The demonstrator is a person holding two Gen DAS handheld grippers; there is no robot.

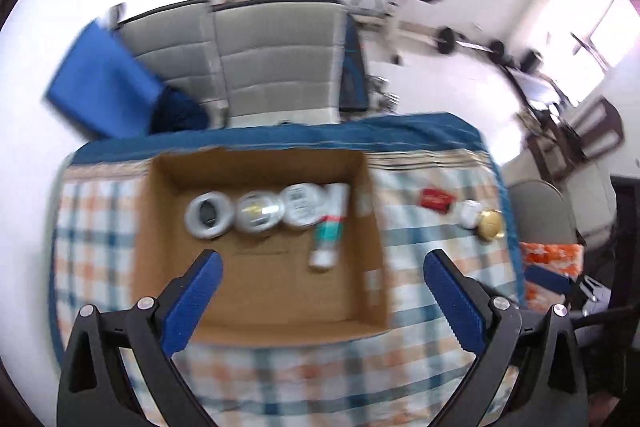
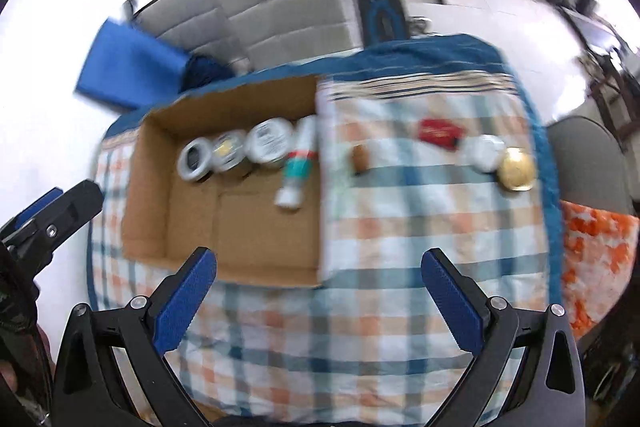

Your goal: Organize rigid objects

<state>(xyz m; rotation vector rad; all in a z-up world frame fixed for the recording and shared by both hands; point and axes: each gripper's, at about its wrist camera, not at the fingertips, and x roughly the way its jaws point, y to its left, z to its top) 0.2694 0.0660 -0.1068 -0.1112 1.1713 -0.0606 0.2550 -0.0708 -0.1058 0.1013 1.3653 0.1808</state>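
My left gripper [image 1: 322, 263] hangs wide open and empty above the box [image 1: 176, 239]; the tube [image 1: 329, 227] lies just ahead, between my fingers. My right gripper [image 2: 318, 263] gapes empty too.

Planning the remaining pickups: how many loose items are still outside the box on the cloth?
4: a small brown object beside the cardboard box, then a red packet, a white jar and a gold lid farther right. None appear hidden.

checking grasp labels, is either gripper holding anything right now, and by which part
Nothing is held. The left gripper and right gripper are both open and empty above the table.
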